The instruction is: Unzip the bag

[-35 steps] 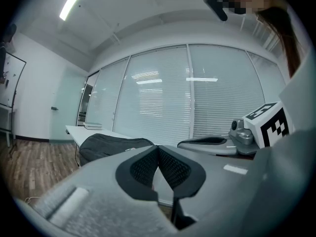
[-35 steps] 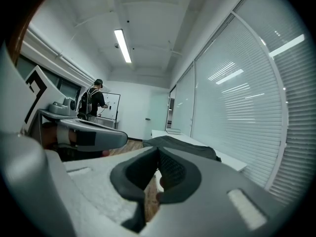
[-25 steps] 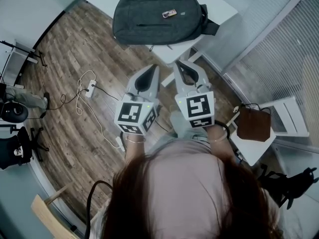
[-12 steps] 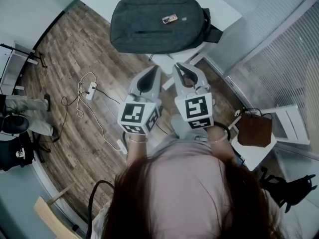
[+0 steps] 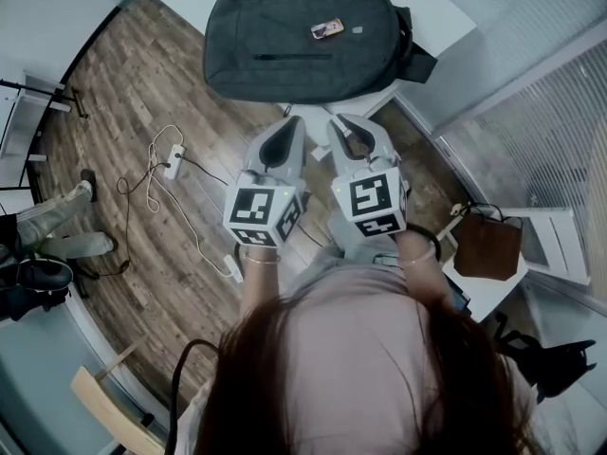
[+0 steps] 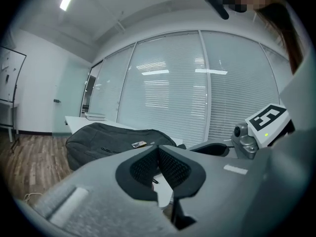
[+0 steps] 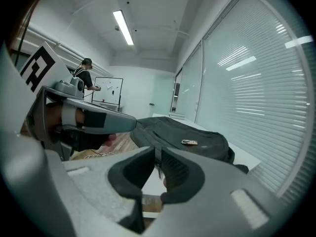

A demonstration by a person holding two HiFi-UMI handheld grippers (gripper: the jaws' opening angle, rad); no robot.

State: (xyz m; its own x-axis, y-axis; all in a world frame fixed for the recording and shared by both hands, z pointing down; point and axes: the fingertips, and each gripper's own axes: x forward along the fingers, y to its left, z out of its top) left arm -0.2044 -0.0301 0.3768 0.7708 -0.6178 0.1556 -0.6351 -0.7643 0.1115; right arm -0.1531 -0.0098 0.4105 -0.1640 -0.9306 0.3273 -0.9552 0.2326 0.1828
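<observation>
A dark grey backpack (image 5: pixel 285 41) lies flat on a white table (image 5: pixel 441 12), with a small tag (image 5: pixel 326 28) on top and a front zipper line (image 5: pixel 294 57). Both grippers are held side by side over the floor, just short of the table's near edge, and point at the bag. Neither touches it. My left gripper (image 5: pixel 296 121) is shut with nothing between its pads, and the bag (image 6: pixel 108 139) lies ahead of its jaws (image 6: pixel 158 147). My right gripper (image 5: pixel 334 121) also looks shut and empty, with the bag (image 7: pixel 182 132) beyond its tips (image 7: pixel 157 149).
A power strip with cables (image 5: pixel 171 169) lies on the wood floor at the left. A brown bag (image 5: pixel 484 245) sits on a small white stand at the right. A person's legs (image 5: pixel 57 230) are at the far left. Window blinds (image 5: pixel 550 131) line the right side.
Both grippers have moved forward and down toward the table, so the backpack sits closer to their tips. The person at the left has shifted. Both pairs of jaws look as before.
</observation>
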